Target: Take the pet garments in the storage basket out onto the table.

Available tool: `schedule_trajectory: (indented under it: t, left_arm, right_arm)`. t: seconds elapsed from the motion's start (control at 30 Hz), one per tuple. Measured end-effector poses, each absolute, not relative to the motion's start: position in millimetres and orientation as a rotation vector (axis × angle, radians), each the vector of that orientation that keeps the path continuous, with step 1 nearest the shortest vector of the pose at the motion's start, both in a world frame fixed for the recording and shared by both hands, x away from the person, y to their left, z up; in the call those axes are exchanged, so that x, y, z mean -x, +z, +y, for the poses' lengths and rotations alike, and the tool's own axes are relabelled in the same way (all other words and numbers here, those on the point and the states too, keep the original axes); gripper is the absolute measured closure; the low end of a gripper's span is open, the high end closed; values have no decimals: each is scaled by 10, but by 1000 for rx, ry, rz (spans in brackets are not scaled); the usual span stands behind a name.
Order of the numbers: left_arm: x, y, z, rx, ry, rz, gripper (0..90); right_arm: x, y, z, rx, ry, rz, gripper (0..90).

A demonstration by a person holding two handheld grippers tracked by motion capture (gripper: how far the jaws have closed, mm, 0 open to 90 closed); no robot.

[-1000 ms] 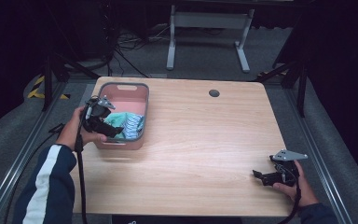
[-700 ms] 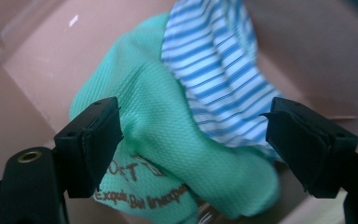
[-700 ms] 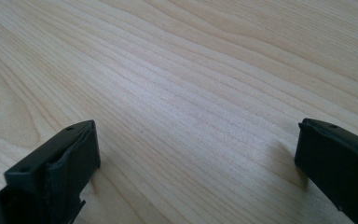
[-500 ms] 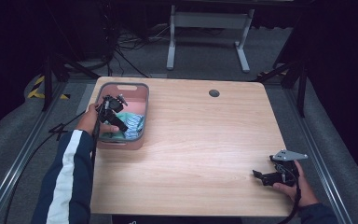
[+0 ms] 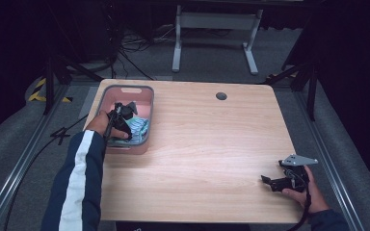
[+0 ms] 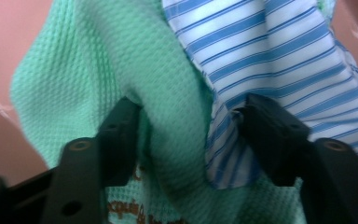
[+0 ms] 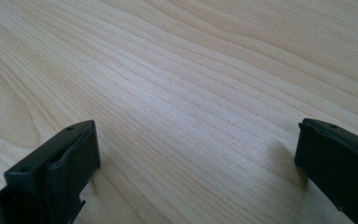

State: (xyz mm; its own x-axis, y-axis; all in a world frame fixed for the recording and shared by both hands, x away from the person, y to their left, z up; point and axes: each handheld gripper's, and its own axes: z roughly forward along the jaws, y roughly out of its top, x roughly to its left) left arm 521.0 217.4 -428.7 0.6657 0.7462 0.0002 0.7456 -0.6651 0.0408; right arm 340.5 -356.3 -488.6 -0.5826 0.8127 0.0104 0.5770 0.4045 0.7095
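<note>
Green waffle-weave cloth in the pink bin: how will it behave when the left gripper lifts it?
The green waffle-weave cloth is bunched in a fold between the closing jaws of the left gripper, so it is probably floppy and will drape. Its textured weave likely grips well. The striped cloth overlaps it and may drag along.

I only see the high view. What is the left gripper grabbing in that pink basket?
Observer: The left gripper has just been closing its jaws around a fold of green waffle cloth, seen in the left gripper view.
Operator: Is any other cloth there?
Observer: Yes, a blue-striped white cloth lies against the green one, touching the far jaw.
Operator: And the right gripper?
Observer: The right gripper is open, with bare wooden table between its jaws.
</note>
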Motion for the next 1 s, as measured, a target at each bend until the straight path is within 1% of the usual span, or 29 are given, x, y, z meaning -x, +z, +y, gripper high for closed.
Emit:
schedule_trajectory:
  t: [0.07,0.17,0.23,0.3,0.5,0.57,0.73,0.97,1.0]
  left_arm:
    - [-5213,-4276,2157,-2858,12,1216,521]
    - [-5204,-4252,2141,-2863,37,1202,689]
    - [-5201,-4239,2138,-2878,52,1176,737]
    - [-5195,-4220,2141,-2865,74,1185,778]
    - [-5153,-4086,2181,-2804,186,1153,806]
    - [-5140,-4061,2187,-2783,181,1163,809]
    - [-5065,-3886,2227,-2705,261,1141,813]
    - [-4990,-3741,2272,-2623,332,1131,817]
    - [-4961,-3687,2286,-2604,361,1124,818]
  right_arm:
    - [-3406,-4886,-3564,-1202,976,2329,3]
    - [-3406,-4886,-3564,-1202,976,2329,3]
    - [-3406,-4886,-3564,-1202,976,2329,3]
    - [-3406,-4886,-3564,-1202,976,2329,3]
    - [-3406,-4886,-3564,-1202,976,2329,3]
    - [-3406,-4886,-3564,-1202,976,2329,3]
    - [-3406,-4886,-3564,-1202,976,2329,3]
    - [-3405,-4886,-3563,-1202,977,2329,3]
    - [-3405,-4886,-3563,-1202,977,2329,3]
